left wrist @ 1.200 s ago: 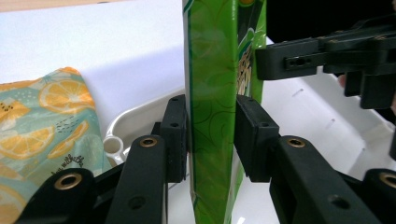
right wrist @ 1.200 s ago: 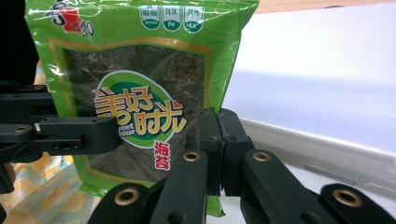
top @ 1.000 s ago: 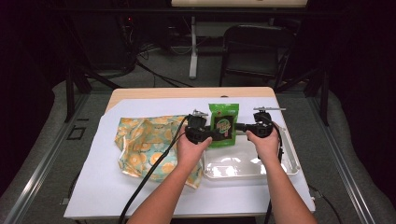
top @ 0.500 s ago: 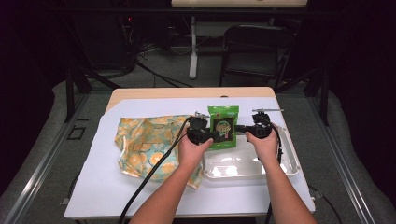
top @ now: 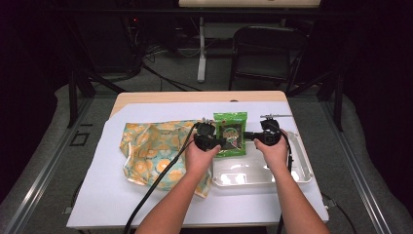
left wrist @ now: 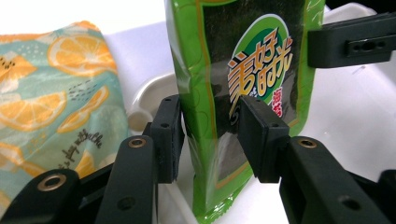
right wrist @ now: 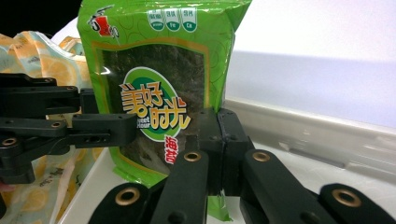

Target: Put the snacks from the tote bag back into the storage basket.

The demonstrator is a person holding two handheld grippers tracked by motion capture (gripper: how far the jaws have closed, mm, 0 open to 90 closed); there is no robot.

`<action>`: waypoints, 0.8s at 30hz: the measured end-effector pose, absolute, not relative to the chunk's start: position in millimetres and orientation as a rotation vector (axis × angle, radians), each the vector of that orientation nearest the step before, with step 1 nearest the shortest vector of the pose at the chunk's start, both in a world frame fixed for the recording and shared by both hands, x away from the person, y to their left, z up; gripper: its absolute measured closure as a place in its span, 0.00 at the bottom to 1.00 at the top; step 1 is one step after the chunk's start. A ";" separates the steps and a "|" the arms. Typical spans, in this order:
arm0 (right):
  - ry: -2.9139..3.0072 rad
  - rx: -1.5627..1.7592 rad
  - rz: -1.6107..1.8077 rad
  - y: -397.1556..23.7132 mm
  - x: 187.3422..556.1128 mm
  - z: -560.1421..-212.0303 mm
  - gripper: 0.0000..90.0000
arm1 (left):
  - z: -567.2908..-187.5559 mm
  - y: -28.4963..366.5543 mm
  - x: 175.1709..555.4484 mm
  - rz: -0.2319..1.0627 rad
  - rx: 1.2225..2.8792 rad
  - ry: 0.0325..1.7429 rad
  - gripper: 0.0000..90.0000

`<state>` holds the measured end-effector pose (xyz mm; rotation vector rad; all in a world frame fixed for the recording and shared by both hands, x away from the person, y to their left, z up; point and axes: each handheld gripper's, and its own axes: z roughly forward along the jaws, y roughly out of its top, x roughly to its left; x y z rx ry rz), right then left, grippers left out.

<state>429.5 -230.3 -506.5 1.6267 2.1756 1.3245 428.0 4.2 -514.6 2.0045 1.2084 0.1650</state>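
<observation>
The snack packet's (left wrist: 233, 93) top and bottom run off the left gripper view. In the right gripper view its lower right corner sits hidden behind the black jaws. From above, its print is too small to read, and forearms cover part of the orange-print cloth (top: 151, 151).

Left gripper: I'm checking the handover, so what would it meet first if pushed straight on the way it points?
Probably the green seaweed snack packet between the open left gripper, then likely the right gripper.

L gripper (left wrist: 212, 140) fingers just been opening, pads now off green snack packet (left wrist: 233, 93), packet between them.
</observation>
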 end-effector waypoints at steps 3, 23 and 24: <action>2.174 1.631 1.324 -229.6 429.5 -506.7 1.00 | -514.7 4.3 427.8 0.184 1.998 1.219 0.68; 2.142 1.716 1.358 -236.0 433.6 -516.0 1.00 | -518.9 4.9 430.4 0.228 2.032 1.239 0.86; 2.140 1.717 1.357 -236.1 433.8 -516.3 1.00 | -519.0 4.6 430.5 0.227 2.032 1.237 0.87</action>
